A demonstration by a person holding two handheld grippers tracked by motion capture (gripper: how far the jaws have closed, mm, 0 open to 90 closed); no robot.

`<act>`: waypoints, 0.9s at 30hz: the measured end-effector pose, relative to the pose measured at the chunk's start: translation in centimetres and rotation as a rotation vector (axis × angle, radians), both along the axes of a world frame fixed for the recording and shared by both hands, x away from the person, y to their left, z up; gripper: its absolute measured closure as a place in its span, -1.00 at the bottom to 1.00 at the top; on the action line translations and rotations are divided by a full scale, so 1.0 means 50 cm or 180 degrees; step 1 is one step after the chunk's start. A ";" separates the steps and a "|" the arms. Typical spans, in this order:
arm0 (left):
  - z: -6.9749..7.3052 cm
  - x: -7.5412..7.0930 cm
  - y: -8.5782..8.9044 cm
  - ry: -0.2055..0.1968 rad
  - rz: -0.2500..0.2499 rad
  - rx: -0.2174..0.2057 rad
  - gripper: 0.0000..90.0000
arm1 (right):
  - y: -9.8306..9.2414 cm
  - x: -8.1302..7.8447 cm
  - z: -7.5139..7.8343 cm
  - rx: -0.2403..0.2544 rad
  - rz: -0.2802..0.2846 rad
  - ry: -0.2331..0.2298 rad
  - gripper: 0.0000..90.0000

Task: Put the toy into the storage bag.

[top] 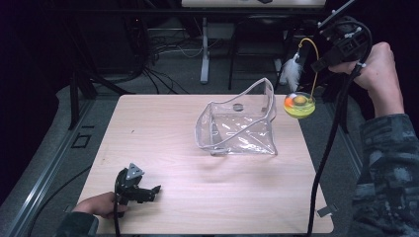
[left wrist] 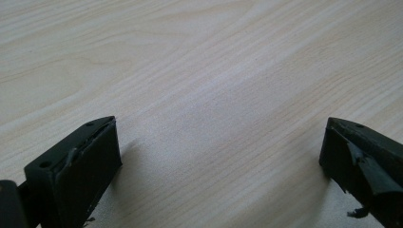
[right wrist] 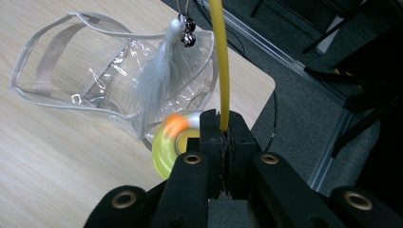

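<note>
My right gripper [top: 316,64] is raised above the table's far right corner, shut on the thin yellow wand [top: 314,52] of a toy. In the right gripper view the wand [right wrist: 218,61] runs up from between the closed jaws of that gripper [right wrist: 224,128]. A white feather [right wrist: 159,76] with small bells [right wrist: 186,31] hangs from the wand's tip. The toy's yellow-green round base [top: 299,105] with an orange ball dangles beside a clear plastic bag [top: 239,121] that stands open on the table. My left gripper [top: 153,190] rests open at the front left, with bare wood between its jaws [left wrist: 221,142].
The light wooden table [top: 197,197] has dark floor, cables and stand legs [top: 204,54] behind it. A metal rail [right wrist: 328,142] runs along the floor past the table's right edge. A cable [top: 326,148] trails down from my right gripper.
</note>
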State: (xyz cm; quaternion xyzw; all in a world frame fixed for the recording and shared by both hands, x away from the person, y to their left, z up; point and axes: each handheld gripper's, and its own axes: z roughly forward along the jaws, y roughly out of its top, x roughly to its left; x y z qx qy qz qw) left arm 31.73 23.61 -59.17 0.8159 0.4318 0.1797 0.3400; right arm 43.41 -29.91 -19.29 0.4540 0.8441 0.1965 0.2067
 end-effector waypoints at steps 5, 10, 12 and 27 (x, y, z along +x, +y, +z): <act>0.000 0.000 0.000 -0.0001 0.0001 0.0000 -1.00 | 0.013 0.007 0.009 0.0015 0.0023 -0.0026 0.96; 0.000 0.000 0.000 0.0000 0.0001 -0.0001 -1.00 | 0.029 0.016 0.013 0.0011 0.0054 -0.0033 0.96; 0.000 0.000 0.000 0.0000 -0.0001 0.0002 -1.00 | 0.036 0.019 0.016 0.0009 0.0065 -0.0040 0.96; 0.000 0.000 0.000 -0.0001 0.0001 -0.0001 -1.00 | 0.081 0.033 0.032 0.0008 0.0171 -0.0069 0.96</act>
